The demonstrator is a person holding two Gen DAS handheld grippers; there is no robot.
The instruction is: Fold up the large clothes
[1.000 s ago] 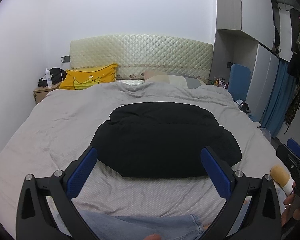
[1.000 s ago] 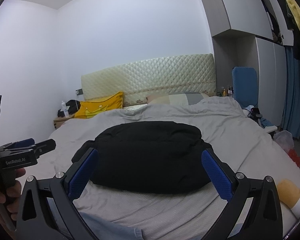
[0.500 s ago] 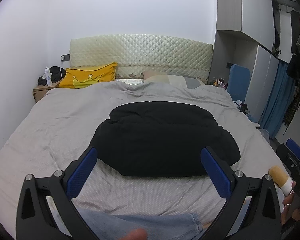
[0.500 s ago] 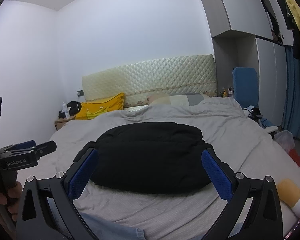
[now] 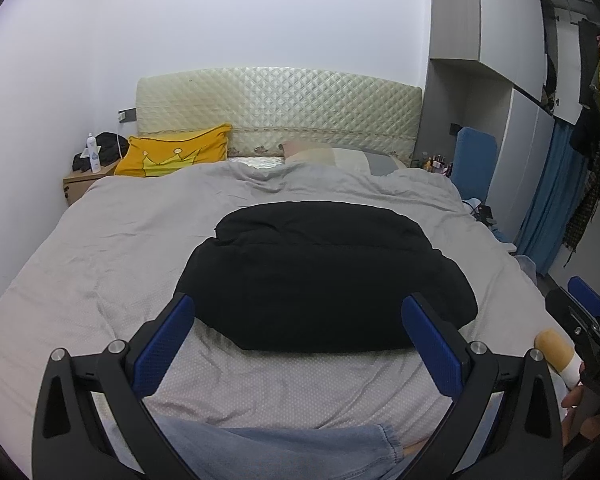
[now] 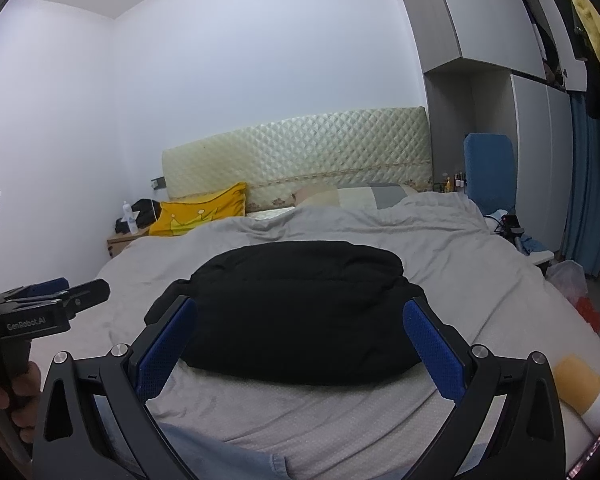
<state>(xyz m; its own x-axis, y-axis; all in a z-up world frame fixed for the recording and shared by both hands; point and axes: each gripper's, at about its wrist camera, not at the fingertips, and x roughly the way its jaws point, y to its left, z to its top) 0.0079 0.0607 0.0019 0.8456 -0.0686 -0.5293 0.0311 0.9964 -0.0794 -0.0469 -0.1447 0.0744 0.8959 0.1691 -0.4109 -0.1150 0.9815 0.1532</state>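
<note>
Left gripper point(image 5: 298, 334), right gripper point(image 6: 300, 336): both spread wide, empty. Bulky black padded jacket point(image 5: 324, 276) on grey bed point(image 5: 100, 248): soft, light, likely slippery; take hold at near hem corners.

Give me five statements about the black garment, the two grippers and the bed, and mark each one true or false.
1. The black garment lies in a folded bundle on the grey bedcover. True.
2. The left gripper is clamped on the garment. False: its jaws stand wide open and hold nothing.
3. The right gripper is open and empty. True.
4. A yellow pillow sits at the head of the bed, by the headboard. True.
5. The black garment hangs over the side of the bed. False: it rests wholly on the bedcover, near the middle.
</note>
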